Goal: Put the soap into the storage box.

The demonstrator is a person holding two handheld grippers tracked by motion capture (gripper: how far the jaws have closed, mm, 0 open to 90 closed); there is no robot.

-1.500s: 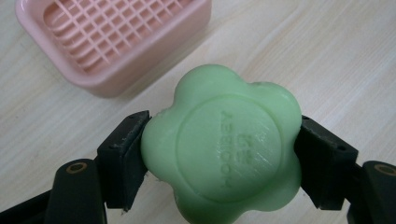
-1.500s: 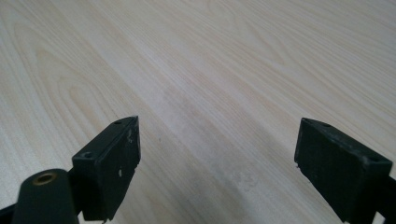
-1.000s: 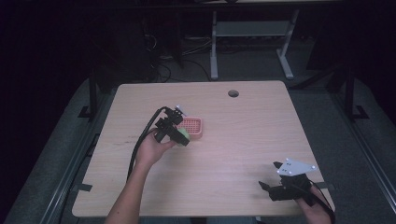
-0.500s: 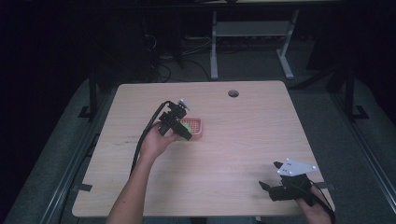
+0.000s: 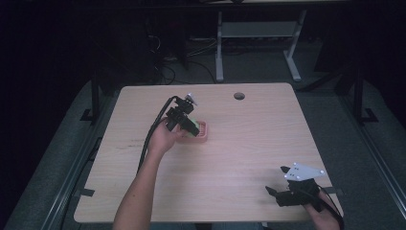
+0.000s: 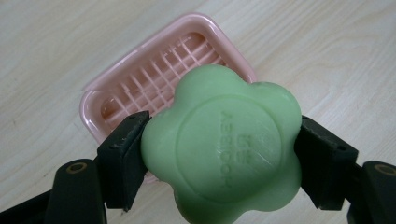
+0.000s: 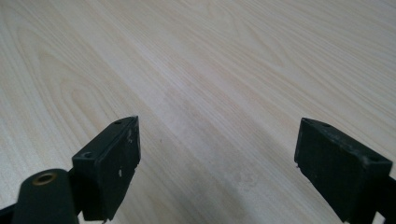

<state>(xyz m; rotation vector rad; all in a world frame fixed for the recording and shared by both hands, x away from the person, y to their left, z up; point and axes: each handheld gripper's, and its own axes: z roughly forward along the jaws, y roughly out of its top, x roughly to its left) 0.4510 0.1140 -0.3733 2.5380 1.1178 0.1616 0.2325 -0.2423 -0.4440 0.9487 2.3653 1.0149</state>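
Note:
A green flower-shaped soap (image 6: 224,144) is clamped between the two black jaws of my left gripper (image 6: 222,161), which is shut on it. Just below the soap sits a pink slatted soap dish (image 6: 135,88) on the wooden table. From the high view, the left gripper (image 5: 187,123) hovers over the pink soap dish (image 5: 203,131) near the table's middle left, with the green soap (image 5: 192,127) in its jaws. My right gripper (image 5: 278,194) rests low at the table's front right corner. Its jaws stand wide apart over bare wood (image 7: 217,154), holding nothing.
The light wooden table (image 5: 249,143) has a round cable hole (image 5: 239,96) near its far edge. A black cable (image 5: 148,139) trails from the left gripper along the forearm. Dark floor and a metal frame (image 5: 258,33) lie beyond the table.
The left gripper with the soap has shifted slightly toward the far side, settling over the pink dish. The right gripper has stayed put.

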